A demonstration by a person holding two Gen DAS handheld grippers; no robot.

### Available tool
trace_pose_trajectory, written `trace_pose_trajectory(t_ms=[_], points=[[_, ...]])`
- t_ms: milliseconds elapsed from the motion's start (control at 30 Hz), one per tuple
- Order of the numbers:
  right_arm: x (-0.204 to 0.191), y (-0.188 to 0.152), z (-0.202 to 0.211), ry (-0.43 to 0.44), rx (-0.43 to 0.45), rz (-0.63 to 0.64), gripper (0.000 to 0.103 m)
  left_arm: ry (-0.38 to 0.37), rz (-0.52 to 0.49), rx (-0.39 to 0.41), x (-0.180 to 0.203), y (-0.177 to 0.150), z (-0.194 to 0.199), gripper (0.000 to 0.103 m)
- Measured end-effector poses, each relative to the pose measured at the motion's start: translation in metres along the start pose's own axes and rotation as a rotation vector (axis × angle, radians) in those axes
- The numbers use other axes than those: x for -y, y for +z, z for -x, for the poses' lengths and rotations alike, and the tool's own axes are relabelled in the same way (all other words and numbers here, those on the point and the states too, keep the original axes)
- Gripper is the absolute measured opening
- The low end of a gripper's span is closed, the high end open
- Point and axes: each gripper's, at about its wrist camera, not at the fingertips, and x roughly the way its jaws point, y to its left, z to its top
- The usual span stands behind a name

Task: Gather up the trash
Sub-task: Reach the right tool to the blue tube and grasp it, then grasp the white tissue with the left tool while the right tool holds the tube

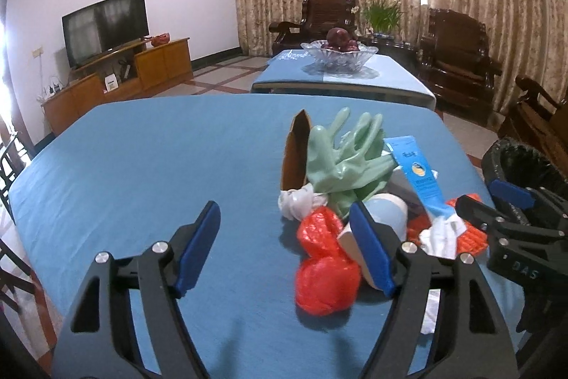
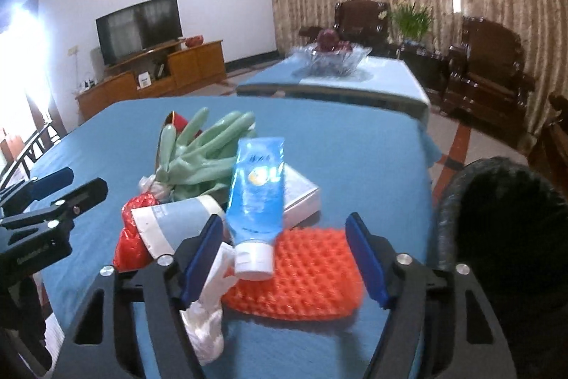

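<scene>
A pile of trash lies on the blue table (image 1: pixel 142 166): green rubber gloves (image 1: pixel 340 155) (image 2: pixel 209 151), a blue tube (image 1: pixel 420 180) (image 2: pixel 257 198), a paper cup (image 1: pixel 385 215) (image 2: pixel 177 219), a red plastic bag (image 1: pixel 325 265) (image 2: pixel 131 237), an orange foam net (image 2: pixel 305 276), white crumpled plastic (image 2: pixel 209 318) and a white box (image 2: pixel 298 194). My left gripper (image 1: pixel 284 247) is open and empty, left of the pile, its right finger beside the cup. My right gripper (image 2: pixel 284 258) is open, its fingers either side of the tube's cap and the net.
A bin with a black liner (image 2: pixel 504 229) (image 1: pixel 525 166) stands off the table's right edge. A second blue table holds a glass fruit bowl (image 1: pixel 337 54). Dark wooden chairs (image 1: pixel 458 59), a TV (image 1: pixel 104 25) on its cabinet and curtains stand behind.
</scene>
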Motion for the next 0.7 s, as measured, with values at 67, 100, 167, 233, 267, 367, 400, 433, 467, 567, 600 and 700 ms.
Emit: trace_pose_trajectory(t_ms=[67, 100, 167, 233, 267, 367, 400, 433, 467, 567, 600, 700], points=[[-0.002, 0.0, -0.006, 0.001, -0.012, 0.005, 0.067, 0.002, 0.006, -0.008, -0.003, 0.0, -0.005, 0.073], [-0.004, 0.0, -0.011, 0.005, -0.021, 0.008, 0.066, 0.001, 0.01, -0.011, -0.005, 0.0, -0.007, 0.073], [-0.006, 0.0, -0.017, 0.014, -0.033, 0.011, 0.065, 0.0, 0.015, -0.016, -0.006, 0.0, -0.009, 0.073], [-0.009, 0.0, -0.022, 0.012, -0.046, 0.021, 0.065, 0.0, 0.017, -0.016, -0.008, 0.0, -0.011, 0.073], [-0.009, 0.0, -0.025, 0.012, -0.053, 0.022, 0.065, -0.001, 0.016, -0.017, -0.008, 0.0, -0.012, 0.073], [-0.008, -0.001, -0.034, 0.011, -0.073, 0.015, 0.064, -0.004, 0.021, -0.02, -0.008, -0.001, -0.012, 0.073], [-0.007, -0.001, -0.037, 0.012, -0.083, 0.013, 0.064, -0.005, 0.022, -0.022, -0.009, -0.001, -0.013, 0.073], [-0.006, 0.0, -0.039, 0.013, -0.09, 0.013, 0.063, -0.005, 0.021, -0.021, -0.008, -0.001, -0.014, 0.073], [-0.005, 0.0, -0.042, 0.015, -0.098, 0.011, 0.061, -0.006, 0.021, -0.021, -0.008, -0.001, -0.014, 0.073], [-0.001, 0.003, -0.046, 0.039, -0.106, 0.002, 0.053, -0.011, 0.021, -0.022, -0.008, -0.001, -0.017, 0.073], [0.0, 0.004, -0.046, 0.054, -0.109, 0.002, 0.046, -0.014, 0.021, -0.022, -0.007, -0.001, -0.018, 0.073], [-0.001, 0.005, -0.045, 0.076, -0.116, 0.012, 0.04, -0.024, 0.02, -0.022, -0.003, 0.001, -0.02, 0.073]])
